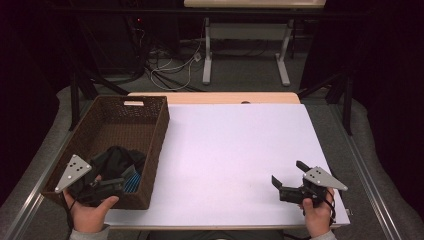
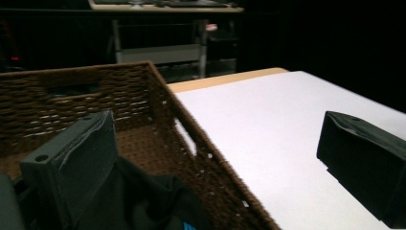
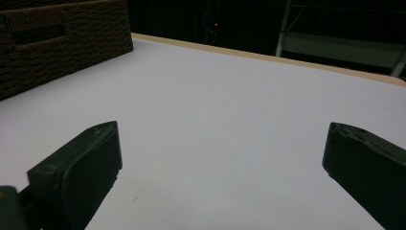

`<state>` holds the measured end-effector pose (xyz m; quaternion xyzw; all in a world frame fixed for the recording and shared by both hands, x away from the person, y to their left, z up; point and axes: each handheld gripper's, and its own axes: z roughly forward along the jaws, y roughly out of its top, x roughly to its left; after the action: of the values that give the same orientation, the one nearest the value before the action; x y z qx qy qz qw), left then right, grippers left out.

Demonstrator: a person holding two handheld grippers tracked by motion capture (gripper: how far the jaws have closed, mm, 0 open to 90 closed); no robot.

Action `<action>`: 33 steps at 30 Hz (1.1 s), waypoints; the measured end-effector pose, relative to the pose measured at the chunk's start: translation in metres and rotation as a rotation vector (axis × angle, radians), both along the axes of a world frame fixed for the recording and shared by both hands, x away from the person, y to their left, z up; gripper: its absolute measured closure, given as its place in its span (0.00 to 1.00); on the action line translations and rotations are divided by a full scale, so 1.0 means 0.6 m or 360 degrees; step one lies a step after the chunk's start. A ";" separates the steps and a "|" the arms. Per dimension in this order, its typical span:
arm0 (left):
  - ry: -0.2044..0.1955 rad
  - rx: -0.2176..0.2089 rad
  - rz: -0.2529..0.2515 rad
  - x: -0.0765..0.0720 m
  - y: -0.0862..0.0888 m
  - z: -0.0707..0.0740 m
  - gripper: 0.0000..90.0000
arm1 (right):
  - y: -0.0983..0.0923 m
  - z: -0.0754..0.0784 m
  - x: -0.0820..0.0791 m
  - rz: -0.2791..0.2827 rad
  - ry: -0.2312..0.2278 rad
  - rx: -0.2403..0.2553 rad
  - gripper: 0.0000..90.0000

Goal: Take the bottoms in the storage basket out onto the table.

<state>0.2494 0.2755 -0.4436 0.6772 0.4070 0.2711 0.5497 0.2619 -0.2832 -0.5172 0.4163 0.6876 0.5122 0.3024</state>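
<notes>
A brown wicker basket (image 1: pixel 161 131) stands on the left side of the white table (image 1: pixel 235 145). A dark cloth (image 1: pixel 118 159) with a blue patch (image 1: pixel 131 181) lies in the basket's near end. A hand holds my left gripper (image 1: pixel 120 181) low over that cloth, open and with nothing between its jaws. In the left gripper view one jaw hangs just above the cloth (image 2: pixel 143 201) inside the basket (image 2: pixel 201 148), and the other shows against the tabletop. My right gripper (image 1: pixel 288 173) is open and empty just over the table's near right corner, pointing left towards the basket (image 3: pixel 62 43).
The far half of the basket floor (image 1: pixel 120 127) is bare. A wooden strip (image 1: pixel 215 98) runs along the table's far edge. Beyond it, white desk legs (image 1: pixel 207 60) and loose cables (image 1: pixel 170 70) are on the floor. Dark stands flank the table.
</notes>
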 end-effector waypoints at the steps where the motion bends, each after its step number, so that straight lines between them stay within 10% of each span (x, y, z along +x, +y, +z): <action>1: -0.0010 0.0024 0.0012 0.000 0.002 0.003 0.00 | 0.001 -0.001 -0.001 0.0001 -0.0015 0.0007 0.00; 7: -0.0002 0.0120 0.0137 0.010 0.006 0.018 0.00 | 0.000 -0.004 -0.004 -0.0004 -0.0002 -0.0004 0.00; 15: 0.0095 0.0023 0.0127 0.040 0.013 0.029 0.00 | 0.005 -0.009 -0.006 0.0015 0.0030 -0.0007 0.00; 33: 0.0675 0.0448 -0.0032 0.105 0.019 0.033 0.00 | 0.013 -0.016 0.001 0.0056 0.0079 0.0008 0.00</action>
<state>0.3126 0.2870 -0.4239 0.7928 0.4648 0.1715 0.3550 0.2626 -0.2755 -0.5268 0.4174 0.7008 0.5088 0.2751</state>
